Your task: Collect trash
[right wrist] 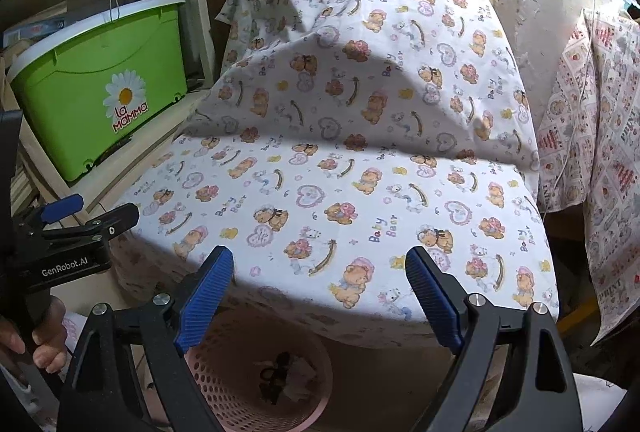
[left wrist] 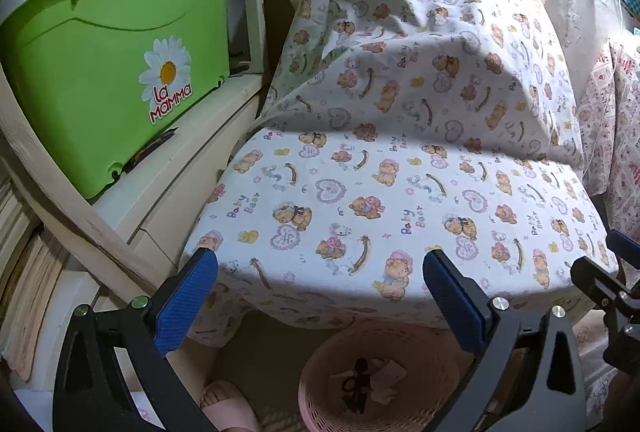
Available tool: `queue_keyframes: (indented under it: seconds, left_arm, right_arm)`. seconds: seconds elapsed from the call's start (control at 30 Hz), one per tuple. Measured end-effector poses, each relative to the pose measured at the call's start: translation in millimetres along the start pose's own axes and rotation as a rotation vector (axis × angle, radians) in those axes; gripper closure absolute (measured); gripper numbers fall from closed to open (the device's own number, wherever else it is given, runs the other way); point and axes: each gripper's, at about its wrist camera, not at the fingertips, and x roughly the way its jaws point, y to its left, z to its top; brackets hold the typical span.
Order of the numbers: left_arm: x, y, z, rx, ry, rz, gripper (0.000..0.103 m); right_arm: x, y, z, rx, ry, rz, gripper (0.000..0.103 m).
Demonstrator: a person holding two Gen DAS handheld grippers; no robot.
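Both claws hang empty with their blue fingers spread wide: the left claw [left wrist: 320, 296] and the right claw [right wrist: 320, 286], side by side above the front edge of a desk [right wrist: 360, 192] draped in a bear-print cloth. Far left, a green bin [left wrist: 100, 72] sits on a shelf. Below the edge, a pink basket [right wrist: 224, 384] holds scraps of trash [right wrist: 280, 372]. No litter shows on the cloth, so collection looks finished or between pieces; next comes finding another piece.

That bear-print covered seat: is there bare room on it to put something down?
Yes. The flat cloth-covered seat lies bare between the green La Mamma box at the left and the hanging print cloth at the right. Below its front edge, the pink basket already holds scraps.
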Motion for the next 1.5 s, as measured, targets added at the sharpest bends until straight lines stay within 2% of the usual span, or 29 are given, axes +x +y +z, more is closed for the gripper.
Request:
queue_keyframes:
  seconds: [0.8, 1.5]
  left_arm:
    - [-9.5, 6.0, 2.1, -0.004, -0.061, 0.003, 0.002]
    - [-8.3, 7.2, 0.5, -0.006, -0.063, 0.002, 0.002]
  right_arm:
    - [-0.7, 6.1, -1.9, -0.033, -0.008, -0.001, 0.014]
    - [-4.9, 8.3, 0.4, -0.055, -0.017, 0.011, 0.014]
